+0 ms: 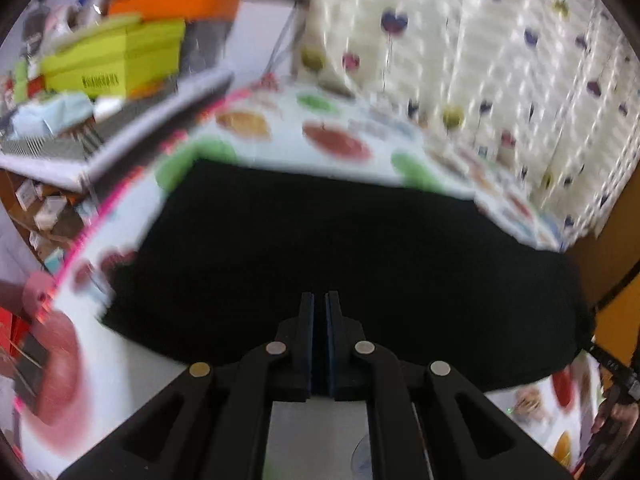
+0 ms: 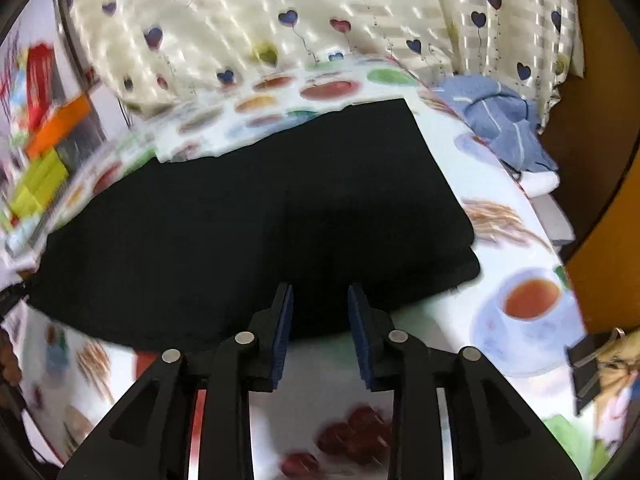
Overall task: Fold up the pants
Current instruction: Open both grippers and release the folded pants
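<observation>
Left wrist view: the black pants (image 1: 340, 264) lie flat on the desk (image 1: 120, 380), which carries a printed cloth with fruit and cup motifs. The garment appears already folded into a compact rectangle, though blur and the dark fabric hide the layer lines. The left claw (image 1: 320, 300) is clenched, its blue pads nearly touching, with no cloth visible between them; it points steeply down over the near edge of the pants.

Right wrist view: the pants (image 2: 260, 220) sit in the middle of the desk (image 2: 500, 240), with a stepped double edge at the right side suggesting stacked layers. The right claw (image 2: 320, 292) is released, jaws parted with only bare fabric seen beyond the gap, nothing pinched. It hovers over the near hem, also angled down. A crumpled blue garment (image 2: 504, 120) lies well apart at the far right corner, before a heart-print curtain (image 2: 280, 20).

Procedure for the step in hand, judged as finishing or checking the fold:
- Keep both claws clear of the top layer when withdrawing, so no edge lifts.
- If another fold is needed, take the near hem at both corners, evenly.
- Lift only enough to clear the lower layers, then lay edge on edge.
</observation>
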